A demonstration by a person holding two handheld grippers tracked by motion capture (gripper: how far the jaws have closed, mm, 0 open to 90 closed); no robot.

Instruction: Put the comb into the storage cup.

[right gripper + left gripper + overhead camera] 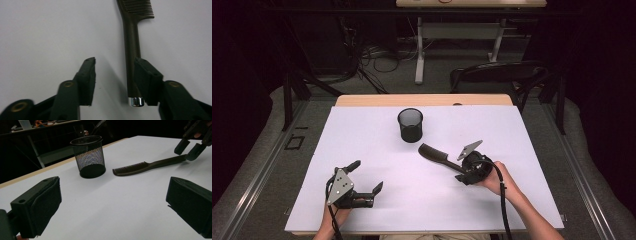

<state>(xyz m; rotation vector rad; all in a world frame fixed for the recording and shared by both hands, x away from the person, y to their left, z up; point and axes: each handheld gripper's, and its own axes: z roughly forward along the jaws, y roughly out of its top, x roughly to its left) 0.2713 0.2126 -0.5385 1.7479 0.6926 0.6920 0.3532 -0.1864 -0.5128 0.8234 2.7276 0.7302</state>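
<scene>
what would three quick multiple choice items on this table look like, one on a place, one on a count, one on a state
1. Where does the comb lie?
A. inside the mesh cup
B. flat on the white table top, near the right gripper
C. on the floor

2. How many mesh cups stand on the table?
A. one
B. two
C. three

3. How do the right gripper's jaws stand?
A. apart, the comb handle between them
C. shut, with nothing between them
B. clamped on the cup rim

Key: 1 B, the comb rests on the table top beside the right gripper. 2 A, a single mesh cup stands there. 3 A, a gap shows beside the handle.
</scene>
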